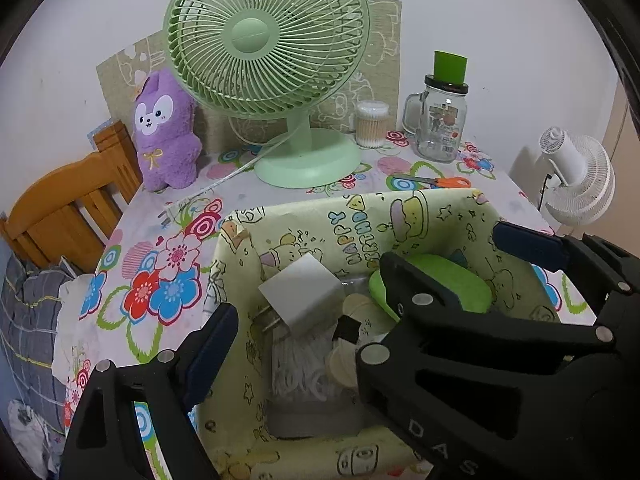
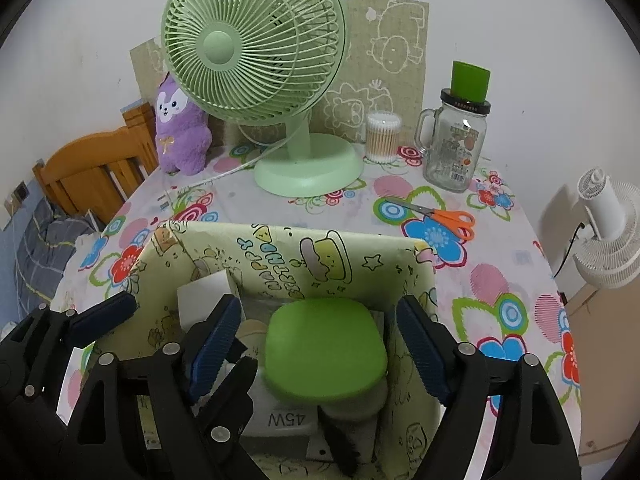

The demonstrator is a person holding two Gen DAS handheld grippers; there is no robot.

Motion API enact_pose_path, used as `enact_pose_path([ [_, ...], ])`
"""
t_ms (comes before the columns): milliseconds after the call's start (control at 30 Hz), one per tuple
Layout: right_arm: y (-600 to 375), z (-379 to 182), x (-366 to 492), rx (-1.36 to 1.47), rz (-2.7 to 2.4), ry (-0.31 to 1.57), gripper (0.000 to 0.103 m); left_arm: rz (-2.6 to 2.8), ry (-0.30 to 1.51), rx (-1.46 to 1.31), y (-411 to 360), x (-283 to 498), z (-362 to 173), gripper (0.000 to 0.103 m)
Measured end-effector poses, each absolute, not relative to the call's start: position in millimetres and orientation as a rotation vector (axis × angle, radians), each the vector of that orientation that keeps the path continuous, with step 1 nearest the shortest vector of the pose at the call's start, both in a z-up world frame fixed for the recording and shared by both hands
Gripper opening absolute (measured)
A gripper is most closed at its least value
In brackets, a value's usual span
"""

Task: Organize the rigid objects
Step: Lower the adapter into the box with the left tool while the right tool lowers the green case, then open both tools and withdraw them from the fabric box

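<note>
Both claws hang released over the paper-wrapped box [image 2: 280, 256] on the flowered desk [image 2: 500, 292].

The left claw [image 1: 384, 272] stands spread wide with nothing between its pads; a white charger plug [image 1: 304, 296] lies in the box just ahead of it, on a heap of white cable [image 1: 298, 368]. The right claw [image 2: 320, 344] is also spread, its blue pads apart from the green rounded case [image 2: 326, 348] that lies between them on top of the box's contents, touching neither pad. Behind the box, orange-handled scissors [image 2: 444, 216] lie on the desk, with a green fan [image 2: 256, 48], a cotton-swab tub [image 2: 382, 136], a glass jar [image 2: 456, 148] and a purple plush toy [image 2: 180, 132] farther back.
</note>
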State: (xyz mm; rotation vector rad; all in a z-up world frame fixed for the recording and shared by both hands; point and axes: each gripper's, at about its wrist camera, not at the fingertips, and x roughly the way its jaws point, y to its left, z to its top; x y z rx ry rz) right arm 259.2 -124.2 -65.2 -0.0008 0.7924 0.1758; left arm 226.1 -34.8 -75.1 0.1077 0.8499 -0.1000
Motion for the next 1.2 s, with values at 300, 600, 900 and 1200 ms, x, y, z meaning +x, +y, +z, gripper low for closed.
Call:
enact_pose_path([
  [300,-126.0,-56.8,238.4,-0.020,0.146,0.782,0.086,-0.108,0.833,0.112,-36.5,207.1,-68.8,0.094],
  [600,-132.5,-50.4,214.5,-0.028,0.111,0.772,0.088,-0.103,0.822,0.114,-37.5,190.3,-65.8,0.099],
  [900,-146.0,-45.3,191.4,-0.009,0.089,0.768,0.088,-0.079,0.815,0.105,-35.8,176.2,-62.5,0.100],
  [1200,-161.9,-40.9,164.0,0.011,0.069,0.752,0.088,-0.057,0.795,0.104,-32.8,154.7,-56.9,0.102],
])
